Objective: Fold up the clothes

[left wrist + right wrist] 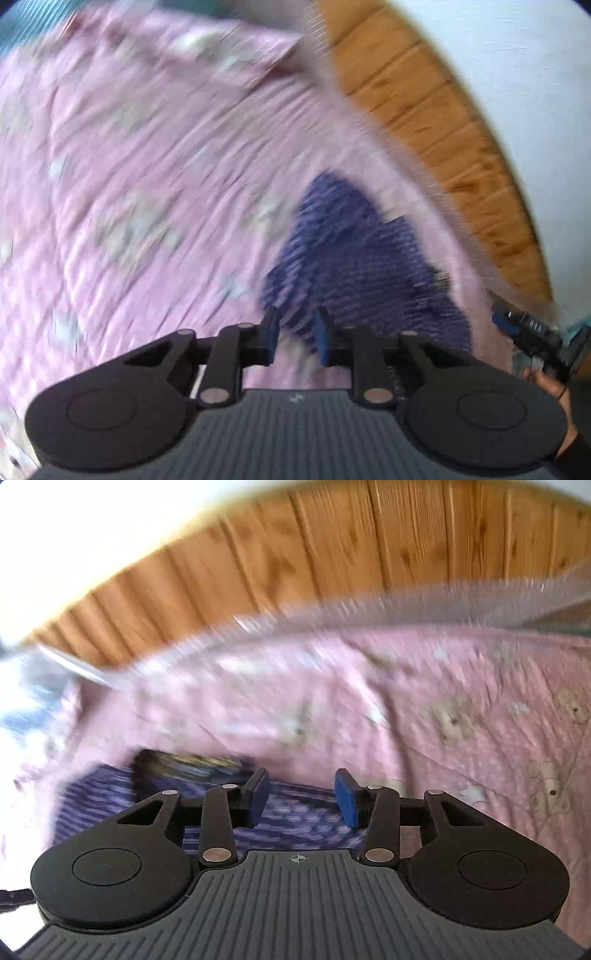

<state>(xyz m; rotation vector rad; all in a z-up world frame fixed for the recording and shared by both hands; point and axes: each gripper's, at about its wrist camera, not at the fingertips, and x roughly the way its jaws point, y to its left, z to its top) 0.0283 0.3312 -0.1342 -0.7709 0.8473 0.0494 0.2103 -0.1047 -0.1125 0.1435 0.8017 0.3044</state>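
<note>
One purple garment (354,254) (both grippers parted, empty) on pink bedsheet (147,166).

my left gripper (293,334) and right gripper (301,797) are showing black frames, blue pads. garment (354,251) is looking dark purple-blue with pale stripes. bedsheet (461,686) is showing pink, tiny white dots, beige teddy bears. wall panelling (332,550) is showing orange-brown wood grain.

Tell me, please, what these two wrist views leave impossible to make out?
- Purple striped garment: motion blur in both views hides its type and folds.
- Dark object on it, right wrist view: blurred, partly behind the right gripper.
- Pink sheet print: smeared in the left wrist view.
- Left gripper: open, empty.
</note>
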